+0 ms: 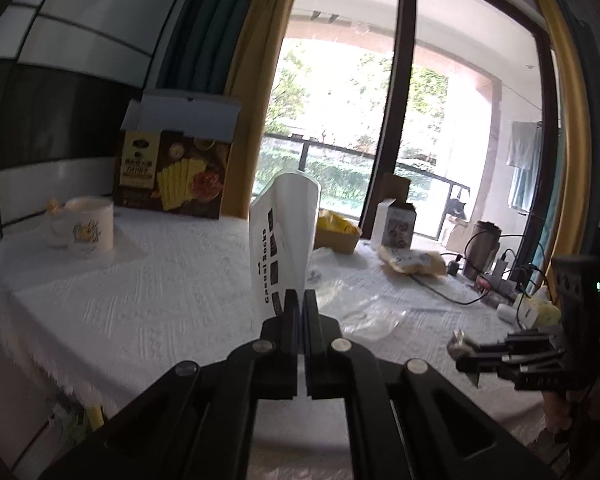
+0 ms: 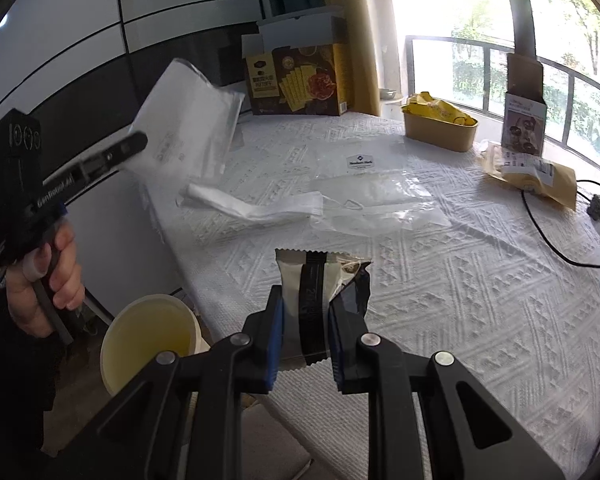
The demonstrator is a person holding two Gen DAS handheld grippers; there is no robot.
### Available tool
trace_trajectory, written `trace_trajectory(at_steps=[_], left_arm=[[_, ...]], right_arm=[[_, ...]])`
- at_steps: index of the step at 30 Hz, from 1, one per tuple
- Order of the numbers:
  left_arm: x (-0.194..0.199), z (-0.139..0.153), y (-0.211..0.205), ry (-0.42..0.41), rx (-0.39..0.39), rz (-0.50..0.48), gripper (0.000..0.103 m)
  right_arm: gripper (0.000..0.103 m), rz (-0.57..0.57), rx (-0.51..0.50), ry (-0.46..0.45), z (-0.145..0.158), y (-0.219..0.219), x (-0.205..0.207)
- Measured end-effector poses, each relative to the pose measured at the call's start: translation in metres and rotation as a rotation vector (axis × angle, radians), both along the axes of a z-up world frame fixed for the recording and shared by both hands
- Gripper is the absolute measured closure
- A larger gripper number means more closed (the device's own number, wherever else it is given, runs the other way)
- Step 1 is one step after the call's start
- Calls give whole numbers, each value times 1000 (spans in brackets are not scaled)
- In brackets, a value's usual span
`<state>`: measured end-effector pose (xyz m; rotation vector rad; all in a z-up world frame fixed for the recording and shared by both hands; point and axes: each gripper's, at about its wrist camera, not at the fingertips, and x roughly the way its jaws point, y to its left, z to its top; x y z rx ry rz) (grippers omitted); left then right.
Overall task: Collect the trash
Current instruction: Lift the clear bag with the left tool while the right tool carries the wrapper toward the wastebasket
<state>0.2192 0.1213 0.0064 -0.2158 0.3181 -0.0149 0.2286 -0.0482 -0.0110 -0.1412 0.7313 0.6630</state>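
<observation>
A: Left gripper point(image 1: 300, 300) clamped on the white sock bag point(image 1: 284, 236), which stands tall above the table point(image 1: 160, 300). Right gripper point(image 2: 304, 320) clamped on a snack wrapper point(image 2: 320, 280), near the table edge.

B: Risks?

A: The bag is pinched only at its bottom corner, so it may slip or flop. The cream bin point(image 2: 148, 340) sits low beside the table; a release over the rim could miss.

B: Room?

A: Open floor-side. Loose plastic film point(image 2: 380, 196) and cables point(image 2: 548, 236) lie well clear.
</observation>
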Motion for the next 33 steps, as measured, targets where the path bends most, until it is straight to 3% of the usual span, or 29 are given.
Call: trace_trajectory(at_steps=[5,12,16,22,33], left_arm=[[-8,-27,25,41,-49,46,102],[-6,-41,60,80,-94,89,102],[-15,-29,72,53,-46,132,102],[-50,-5,92,-11,10,216,102],[-111,11,72,-17,78,219,102]], right_arm=[[84,78,-20,10,-7,48,26],[84,158,-33,59,-28,125,83],[84,178,-52,72,-37,149,94],[84,192,-72,45,-40,162,86],[84,217,-70,-38,-9,154,26]])
